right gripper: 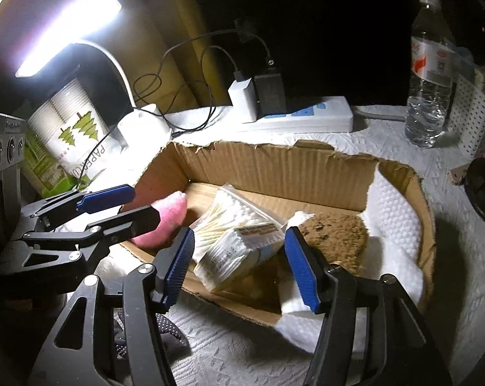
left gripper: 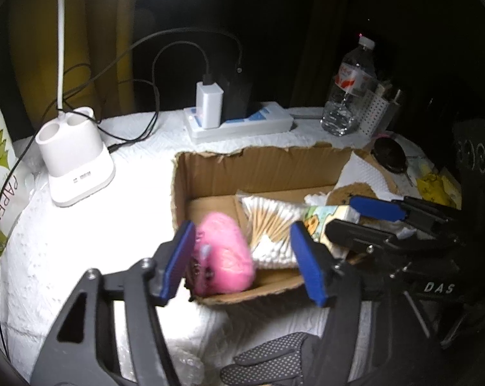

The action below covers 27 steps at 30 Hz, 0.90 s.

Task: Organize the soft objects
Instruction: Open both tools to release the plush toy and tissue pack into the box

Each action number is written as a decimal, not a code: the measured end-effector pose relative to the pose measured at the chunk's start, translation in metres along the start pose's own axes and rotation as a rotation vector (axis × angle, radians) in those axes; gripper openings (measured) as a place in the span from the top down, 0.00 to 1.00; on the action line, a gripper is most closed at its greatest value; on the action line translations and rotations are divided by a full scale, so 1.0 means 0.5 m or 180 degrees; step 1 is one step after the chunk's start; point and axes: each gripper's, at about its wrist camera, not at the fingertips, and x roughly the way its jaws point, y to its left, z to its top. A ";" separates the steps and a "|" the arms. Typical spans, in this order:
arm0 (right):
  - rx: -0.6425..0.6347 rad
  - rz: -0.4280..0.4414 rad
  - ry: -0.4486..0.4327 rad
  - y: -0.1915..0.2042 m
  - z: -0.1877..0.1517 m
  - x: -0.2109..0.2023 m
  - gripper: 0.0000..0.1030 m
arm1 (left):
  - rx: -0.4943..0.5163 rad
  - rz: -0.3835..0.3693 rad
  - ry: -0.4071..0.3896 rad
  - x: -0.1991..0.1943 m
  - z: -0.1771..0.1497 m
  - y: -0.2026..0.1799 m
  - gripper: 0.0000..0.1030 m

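A torn cardboard box (left gripper: 258,167) (right gripper: 274,167) sits on the white-covered table. Inside lie a pink plush (left gripper: 223,254) (right gripper: 170,217), a bag of cotton swabs (left gripper: 271,222) (right gripper: 232,218), a small packet (right gripper: 229,257) and a brown sponge (right gripper: 335,234). My left gripper (left gripper: 242,263) is open at the box's near left corner, the blurred pink plush between its pads, loose. My right gripper (right gripper: 239,263) is open over the box's near edge, above the swab bag and packet. A dotted grey glove (left gripper: 274,360) lies on the table in front of the box.
A white lamp base (left gripper: 78,167) stands left of the box, a power strip (left gripper: 239,122) with chargers and cables behind it, a water bottle (left gripper: 348,90) (right gripper: 430,74) at back right. A paper-cup sleeve (right gripper: 71,135) stands at the left. White paper towel (right gripper: 393,215) lines the box's right side.
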 end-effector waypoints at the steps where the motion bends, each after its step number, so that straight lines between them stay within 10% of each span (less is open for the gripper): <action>1: 0.0000 -0.0013 -0.0017 0.000 0.000 -0.006 0.39 | -0.0002 -0.0001 -0.0009 -0.004 -0.001 0.001 0.37; 27: -0.0053 -0.0212 -0.0172 0.073 -0.052 -0.112 0.39 | -0.0017 -0.0078 -0.0262 -0.149 -0.069 0.005 0.28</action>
